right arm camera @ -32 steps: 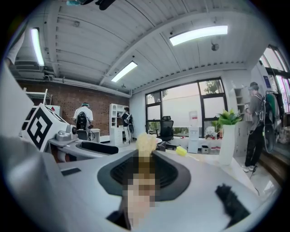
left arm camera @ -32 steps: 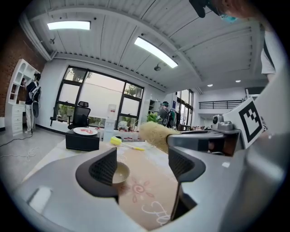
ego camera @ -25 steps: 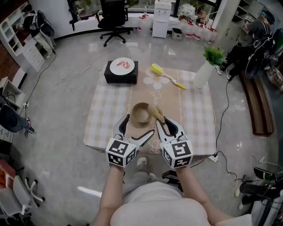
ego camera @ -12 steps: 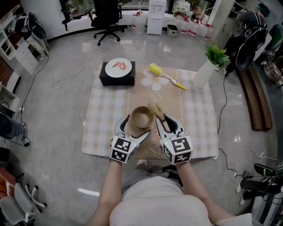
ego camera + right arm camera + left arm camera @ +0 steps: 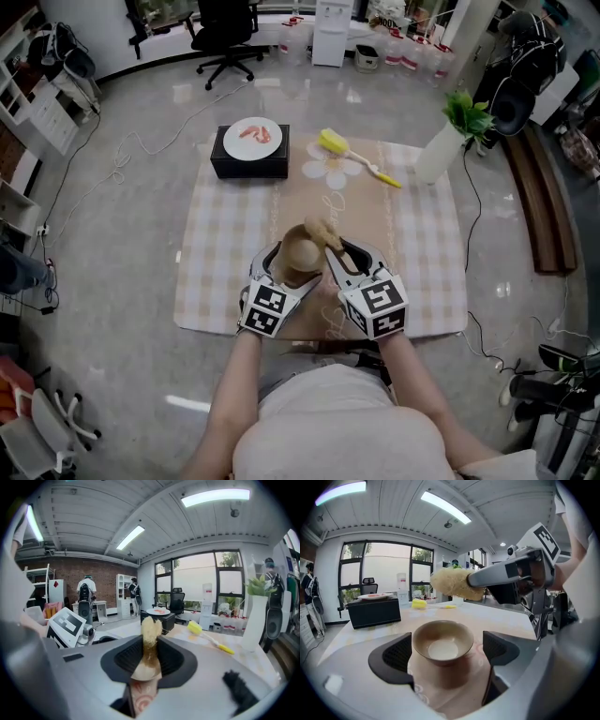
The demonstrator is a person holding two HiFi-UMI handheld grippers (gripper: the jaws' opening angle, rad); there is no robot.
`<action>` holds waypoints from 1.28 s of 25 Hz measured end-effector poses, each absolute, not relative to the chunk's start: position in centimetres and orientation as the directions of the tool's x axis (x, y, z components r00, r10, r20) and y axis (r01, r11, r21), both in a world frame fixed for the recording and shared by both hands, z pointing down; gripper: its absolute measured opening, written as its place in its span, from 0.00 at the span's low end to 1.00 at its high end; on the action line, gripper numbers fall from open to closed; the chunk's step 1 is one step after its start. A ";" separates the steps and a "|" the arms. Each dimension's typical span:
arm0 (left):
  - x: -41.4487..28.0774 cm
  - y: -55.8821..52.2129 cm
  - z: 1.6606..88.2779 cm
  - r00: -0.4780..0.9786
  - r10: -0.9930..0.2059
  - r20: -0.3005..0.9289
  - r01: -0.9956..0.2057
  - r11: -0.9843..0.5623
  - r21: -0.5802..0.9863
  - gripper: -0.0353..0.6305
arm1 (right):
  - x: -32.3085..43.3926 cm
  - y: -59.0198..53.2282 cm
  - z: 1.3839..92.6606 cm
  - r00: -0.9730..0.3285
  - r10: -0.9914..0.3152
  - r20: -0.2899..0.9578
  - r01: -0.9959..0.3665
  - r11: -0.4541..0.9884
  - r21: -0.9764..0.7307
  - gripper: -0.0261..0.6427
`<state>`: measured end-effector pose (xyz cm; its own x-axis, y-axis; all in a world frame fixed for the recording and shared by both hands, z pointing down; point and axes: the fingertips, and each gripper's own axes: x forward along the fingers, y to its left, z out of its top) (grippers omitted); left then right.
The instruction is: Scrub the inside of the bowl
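A tan bowl (image 5: 300, 253) sits on the checked tablecloth (image 5: 220, 244), near its front edge. In the left gripper view the bowl (image 5: 443, 641) lies between the jaws of my left gripper (image 5: 446, 651). The left pad is at the rim and the right pad stands clear of it, so the gripper is open. My right gripper (image 5: 349, 255) is shut on the handle of a tan loofah scrubber (image 5: 151, 632). The scrubber's fuzzy head (image 5: 457, 584) hangs just above the bowl's far right rim, apart from it.
A black box (image 5: 248, 159) with a white plate of food (image 5: 251, 136) stands at the table's far left. A yellow dish brush (image 5: 354, 157) lies at the far middle. A white vase with a plant (image 5: 441, 150) is far right. People and shelves show in the room behind.
My left gripper has closed in round the bowl. The scrubber head has shifted left, from beside the bowl to above its far right rim.
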<state>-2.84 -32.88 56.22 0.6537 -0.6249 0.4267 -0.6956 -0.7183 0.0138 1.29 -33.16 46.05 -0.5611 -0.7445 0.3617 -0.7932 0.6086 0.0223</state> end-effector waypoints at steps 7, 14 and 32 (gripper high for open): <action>-2.9 -33.9 56.8 0.647 -0.629 0.432 -0.701 -0.713 0.013 0.74 | 0.3 -34.8 47.2 -0.625 -0.659 0.418 -0.738 0.674 -0.041 0.17; -2.8 -33.8 57.0 0.662 -0.609 0.437 -0.685 -0.728 0.026 0.72 | -1.8 -35.8 48.4 -0.667 -0.563 0.487 -0.670 0.740 -0.061 0.17; -2.9 -33.8 57.4 0.660 -0.587 0.469 -0.683 -0.729 0.048 0.72 | -3.7 -38.2 53.1 -0.640 -0.344 0.688 -0.548 0.831 -0.094 0.17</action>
<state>-2.90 -33.80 57.41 0.6599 -0.5870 0.4690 -0.6826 -0.7292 0.0478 -3.69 -38.18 53.07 -0.6396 -0.3438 0.6875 -0.5476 0.8315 -0.0936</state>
